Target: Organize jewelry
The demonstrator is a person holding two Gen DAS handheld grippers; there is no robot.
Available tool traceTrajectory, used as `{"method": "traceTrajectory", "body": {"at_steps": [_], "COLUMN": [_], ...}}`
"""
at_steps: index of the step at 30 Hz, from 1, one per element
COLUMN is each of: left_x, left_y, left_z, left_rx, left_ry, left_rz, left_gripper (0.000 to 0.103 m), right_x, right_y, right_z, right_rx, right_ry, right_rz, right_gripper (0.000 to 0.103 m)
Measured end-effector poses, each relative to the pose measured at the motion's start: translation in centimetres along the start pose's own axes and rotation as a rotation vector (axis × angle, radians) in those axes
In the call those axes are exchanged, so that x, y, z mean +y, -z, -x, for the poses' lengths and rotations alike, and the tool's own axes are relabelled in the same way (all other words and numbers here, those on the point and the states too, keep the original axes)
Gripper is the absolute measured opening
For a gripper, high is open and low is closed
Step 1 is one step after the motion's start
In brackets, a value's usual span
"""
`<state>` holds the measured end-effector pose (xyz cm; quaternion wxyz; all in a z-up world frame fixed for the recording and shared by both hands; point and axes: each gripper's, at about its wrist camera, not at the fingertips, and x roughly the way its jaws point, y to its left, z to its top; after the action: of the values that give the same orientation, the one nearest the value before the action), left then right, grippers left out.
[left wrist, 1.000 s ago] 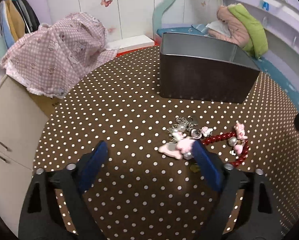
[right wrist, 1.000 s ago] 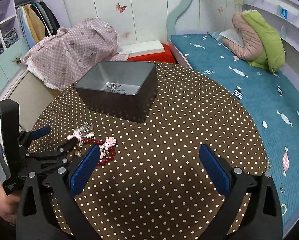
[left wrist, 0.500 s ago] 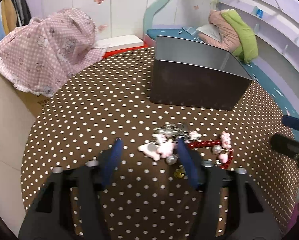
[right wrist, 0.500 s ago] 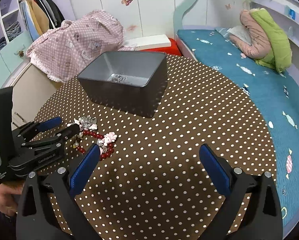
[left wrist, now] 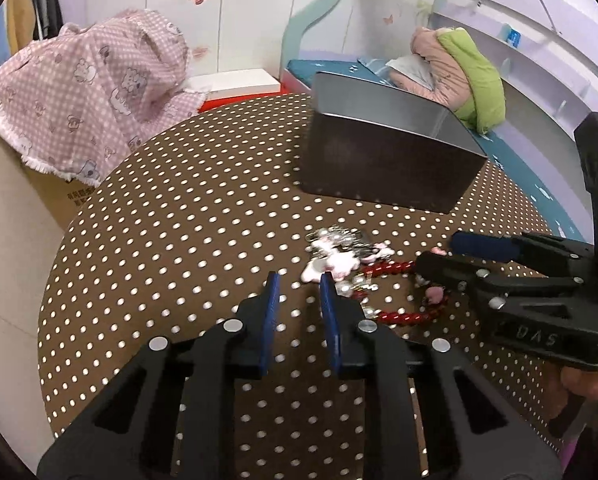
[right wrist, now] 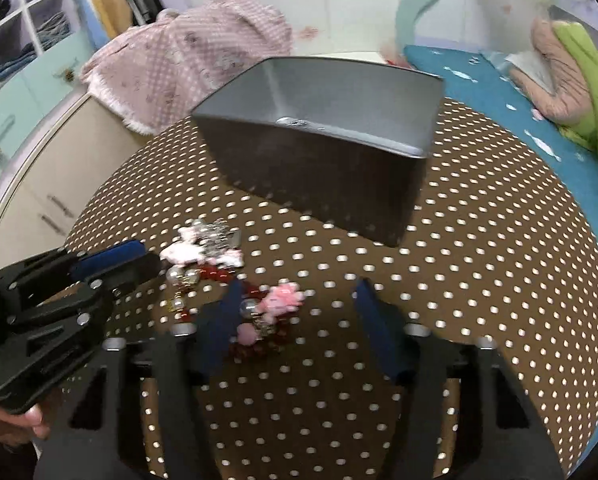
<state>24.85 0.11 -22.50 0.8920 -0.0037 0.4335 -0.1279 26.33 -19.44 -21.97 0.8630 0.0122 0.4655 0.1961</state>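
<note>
Jewelry pile (left wrist: 341, 258) mid-frame looked light, limp, tangle-prone; best pinched at red bead strand (right wrist: 255, 292). Left gripper (left wrist: 297, 280) fingers nearly closed, empty; right gripper (right wrist: 299, 300) fingers open.

Red bead bracelet (right wrist: 219, 276), pink charms (left wrist: 335, 260) heaped before grey tin (right wrist: 327, 168).

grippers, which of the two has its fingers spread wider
The right gripper: its blue pads stand far apart over the red bead bracelet, while the left gripper has narrowed to a slim gap, empty.
</note>
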Motion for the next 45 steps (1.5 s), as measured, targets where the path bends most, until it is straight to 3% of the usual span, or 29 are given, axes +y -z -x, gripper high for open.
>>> {"method": "traceTrajectory", "body": {"at_steps": [2, 6, 11, 14, 25, 27, 30, 31, 32, 33, 38, 39, 45], "left_x": [0.4, 0.5, 0.3, -0.3, -3.6, -4.0, -4.3, -4.6, -4.8, -5.0, -5.9, -5.7, -5.5], "left_y": [0.1, 0.4, 0.3, 0.2, 0.5, 0.4, 0.0, -0.1, -0.2, -0.2, 0.9, 1.0, 0.3], "left_z": [0.1, 0.2, 0.2, 0.2, 0.2, -0.3, -1.2, -1.2, -1.4, -1.5, -0.9, -0.7, 1.7], "left_rx": [0.003, 0.003, 0.001, -0.002, 0.031, 0.038, 0.035, 0.038, 0.050, 0.064, 0.065, 0.057, 0.005], "left_ry": [-0.001, 0.001, 0.014, 0.025, 0.127, 0.118, 0.090, 0.078, 0.097, 0.129, 0.198, 0.215, 0.222], "left_rz": [0.006, 0.014, 0.004, -0.003, -0.017, 0.010, 0.034, 0.029, 0.032, 0.044, 0.035, 0.043, 0.019], "left_gripper": [0.022, 0.022, 0.022, 0.022, 0.025, 0.033, 0.033, 0.025, 0.010, 0.007, 0.006, 0.000, 0.000], "right_x": [0.2, -0.6, -3.5, -5.2, -6.2, -6.2, -6.5, -6.6, -6.5, -6.6, -7.0, -7.0, -7.2], "right_y": [0.3, 1.2, 2.0, 2.4, 3.2, 3.2, 3.5, 3.5, 3.5, 3.5, 3.5, 3.5, 3.3], "right_z": [0.3, 1.3, 3.3, 3.8, 5.8, 5.6, 6.0, 6.1, 6.2, 6.3, 6.9, 7.0, 8.0], "right_rx": [0.001, -0.023, -0.065, -0.072, -0.089, -0.090, -0.093, -0.095, -0.098, -0.101, -0.118, -0.119, -0.144], "right_ry": [0.012, -0.019, -0.184, -0.235, -0.213, -0.209, -0.216, -0.216, -0.216, -0.218, -0.221, -0.220, -0.222], "right_rz": [0.022, -0.012, -0.159, -0.237, -0.243, -0.241, -0.241, -0.240, -0.241, -0.242, -0.247, -0.247, -0.249], "right_gripper": [0.022, 0.022, 0.021, 0.021, 0.021, 0.021, 0.021, 0.021, 0.021, 0.021, 0.021, 0.021, 0.021]}}
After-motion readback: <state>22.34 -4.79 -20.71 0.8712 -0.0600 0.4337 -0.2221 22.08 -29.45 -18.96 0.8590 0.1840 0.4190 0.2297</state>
